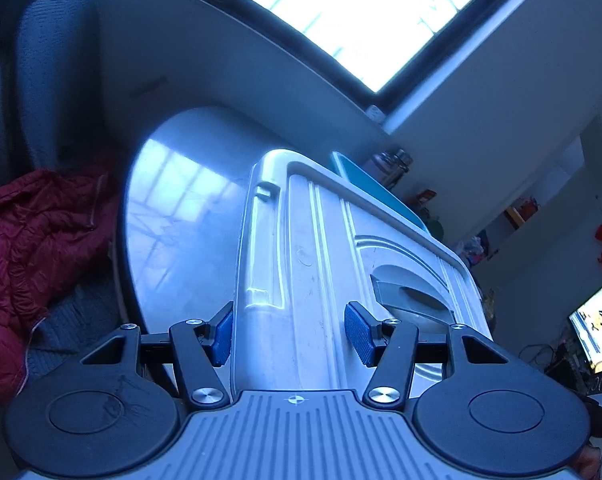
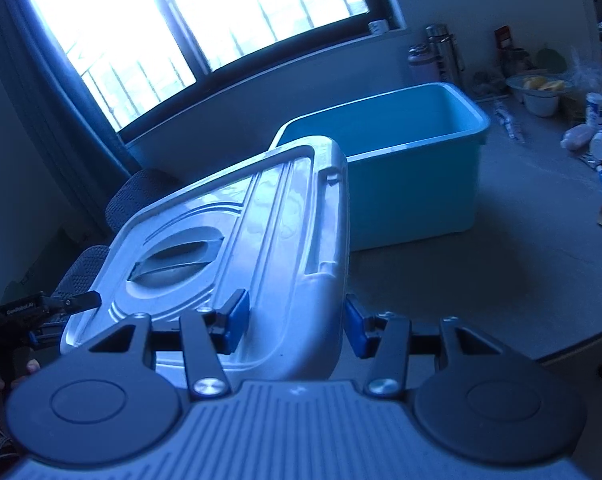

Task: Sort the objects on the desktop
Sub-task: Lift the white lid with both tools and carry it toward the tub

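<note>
A white plastic bin lid [image 2: 261, 240] with a recessed grey handle [image 2: 177, 260] is held tilted in the air in front of an open teal storage bin [image 2: 417, 184]. My right gripper [image 2: 297, 326] is shut on the lid's near edge, one blue pad on top and one under the rim. My left gripper [image 1: 289, 334] is shut on the lid's [image 1: 313, 272] other edge; it also shows at the lid's left side in the right wrist view [image 2: 81, 302]. The teal bin [image 1: 373, 188] shows behind the lid in the left wrist view.
The bin stands on a round grey table [image 2: 481, 280]. Flasks [image 2: 441, 56], a bowl of fruit [image 2: 541, 88] and several small bottles and packets [image 2: 597, 140] crowd the table's far right. A red jacket [image 1: 33, 248] lies on a chair at left.
</note>
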`<act>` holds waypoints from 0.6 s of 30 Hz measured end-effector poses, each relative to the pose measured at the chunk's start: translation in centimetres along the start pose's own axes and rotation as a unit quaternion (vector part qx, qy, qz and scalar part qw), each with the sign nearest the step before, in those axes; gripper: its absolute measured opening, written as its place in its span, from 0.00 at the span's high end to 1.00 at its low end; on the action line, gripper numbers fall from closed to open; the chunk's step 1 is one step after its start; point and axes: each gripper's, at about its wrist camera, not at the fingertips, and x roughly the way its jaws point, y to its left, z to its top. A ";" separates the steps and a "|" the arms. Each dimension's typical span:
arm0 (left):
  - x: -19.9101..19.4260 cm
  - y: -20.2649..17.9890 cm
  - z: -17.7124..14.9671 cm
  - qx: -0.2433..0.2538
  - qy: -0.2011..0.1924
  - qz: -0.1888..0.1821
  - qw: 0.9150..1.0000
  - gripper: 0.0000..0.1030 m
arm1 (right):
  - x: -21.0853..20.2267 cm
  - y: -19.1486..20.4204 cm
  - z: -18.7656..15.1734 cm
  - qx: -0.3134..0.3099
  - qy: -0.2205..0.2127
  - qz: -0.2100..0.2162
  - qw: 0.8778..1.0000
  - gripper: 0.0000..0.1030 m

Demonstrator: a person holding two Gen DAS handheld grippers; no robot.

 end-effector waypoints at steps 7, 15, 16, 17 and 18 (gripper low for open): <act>-0.1 -0.8 -0.5 0.013 0.011 -0.018 1.000 0.45 | -2.8 -0.2 -1.6 0.016 -0.022 -0.016 1.000 0.51; -0.4 -1.4 -1.4 0.023 0.027 -0.035 0.999 0.45 | -5.6 -0.5 -3.5 0.033 -0.027 -0.034 0.999 0.51; -0.5 -1.5 -1.5 0.025 0.029 -0.037 0.999 0.45 | -5.8 -0.7 -3.6 0.034 -0.028 -0.035 0.998 0.51; -0.4 -1.6 -1.7 0.025 0.030 -0.038 0.999 0.45 | -6.0 -1.0 -3.7 0.035 -0.029 -0.035 0.998 0.51; -0.3 -1.8 -1.8 0.026 0.030 -0.037 0.999 0.45 | -6.1 -1.2 -3.8 0.035 -0.029 -0.035 0.998 0.51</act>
